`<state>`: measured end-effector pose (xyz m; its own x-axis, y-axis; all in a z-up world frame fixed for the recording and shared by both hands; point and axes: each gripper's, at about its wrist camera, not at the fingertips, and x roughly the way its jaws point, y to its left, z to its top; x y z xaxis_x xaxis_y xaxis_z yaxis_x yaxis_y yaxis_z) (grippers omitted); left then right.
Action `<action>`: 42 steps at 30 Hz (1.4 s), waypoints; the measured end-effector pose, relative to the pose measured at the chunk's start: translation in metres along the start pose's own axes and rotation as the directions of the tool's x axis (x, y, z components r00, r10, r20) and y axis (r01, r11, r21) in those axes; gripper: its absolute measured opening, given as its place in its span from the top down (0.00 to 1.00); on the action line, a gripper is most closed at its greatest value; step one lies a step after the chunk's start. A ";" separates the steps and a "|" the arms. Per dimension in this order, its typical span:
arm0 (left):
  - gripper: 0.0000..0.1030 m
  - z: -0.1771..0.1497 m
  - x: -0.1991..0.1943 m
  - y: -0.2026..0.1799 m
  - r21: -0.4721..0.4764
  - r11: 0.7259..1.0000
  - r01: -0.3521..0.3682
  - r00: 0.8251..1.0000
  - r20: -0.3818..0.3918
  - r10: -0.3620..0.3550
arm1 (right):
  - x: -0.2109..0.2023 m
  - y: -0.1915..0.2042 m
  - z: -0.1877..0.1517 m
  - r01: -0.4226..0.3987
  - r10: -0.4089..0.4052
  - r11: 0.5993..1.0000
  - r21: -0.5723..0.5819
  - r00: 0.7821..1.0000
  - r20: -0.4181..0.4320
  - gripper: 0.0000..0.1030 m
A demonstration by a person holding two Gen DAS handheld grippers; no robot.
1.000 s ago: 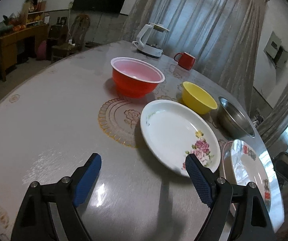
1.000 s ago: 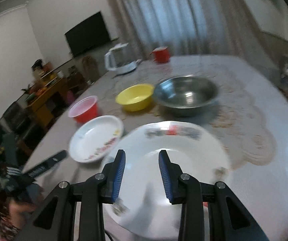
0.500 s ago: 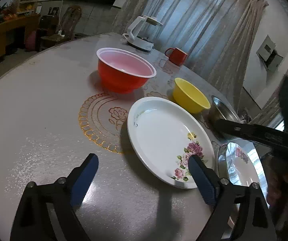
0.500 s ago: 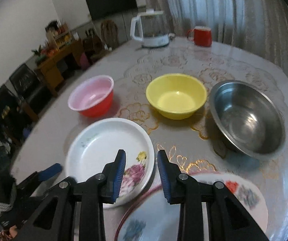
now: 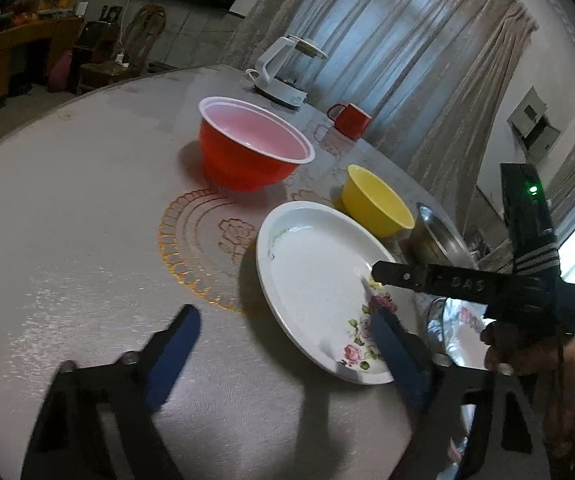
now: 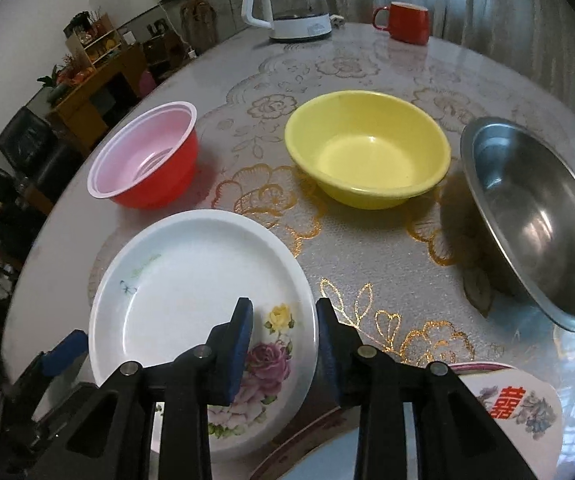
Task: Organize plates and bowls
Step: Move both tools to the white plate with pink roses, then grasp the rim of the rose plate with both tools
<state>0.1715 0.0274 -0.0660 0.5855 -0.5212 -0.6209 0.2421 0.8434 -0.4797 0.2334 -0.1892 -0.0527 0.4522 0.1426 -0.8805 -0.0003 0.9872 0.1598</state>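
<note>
A white plate with pink roses [image 6: 191,292] lies near the table's front, also in the left wrist view [image 5: 315,276]. My right gripper [image 6: 283,320] hangs over its near right rim, one pad inside and one outside, a narrow gap between them, pressing nothing. My left gripper [image 5: 283,344] is closing, its blurred fingers low before the same plate with nothing gripped between them; its right finger covers part of the rim. A red bowl [image 6: 147,164], a yellow bowl [image 6: 367,156] and a steel bowl [image 6: 535,224] stand behind. A red-rimmed plate [image 6: 515,404] lies at the bottom right.
A white kettle [image 6: 287,0] and a red mug [image 6: 403,22] stand at the table's far side. The tablecloth [image 5: 87,208] is bare on the left. A person's hand [image 5: 527,360] holds the right gripper beside the plates. Curtains and a wooden cabinet are beyond the table.
The right gripper has swung left and down, from over the red-rimmed plate to the rose plate's rim, and now shows in the left wrist view. The left fingers widened, then narrowed.
</note>
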 end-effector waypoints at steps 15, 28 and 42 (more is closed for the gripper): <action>0.42 0.014 -0.021 0.047 0.039 0.997 -0.072 0.997 -0.005 0.072 | 0.004 0.048 -0.042 -0.302 0.304 0.946 0.119 0.953 0.006 0.70; 0.65 0.016 -0.020 0.051 0.122 0.980 -0.157 0.987 -0.015 0.160 | -0.004 0.080 -0.066 -0.130 0.128 0.991 -0.003 0.967 0.220 0.70; 0.65 0.000 -0.038 0.049 0.171 0.973 -0.157 0.987 0.046 0.152 | 0.006 0.075 -0.071 -0.227 0.220 0.974 0.007 0.951 0.217 0.78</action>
<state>0.1617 0.0885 -0.0658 0.6502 -0.3809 -0.6574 0.2761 0.9246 -0.2626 0.1727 -0.1088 -0.0777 0.6239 0.3375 -0.7049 -0.0965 0.9283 0.3591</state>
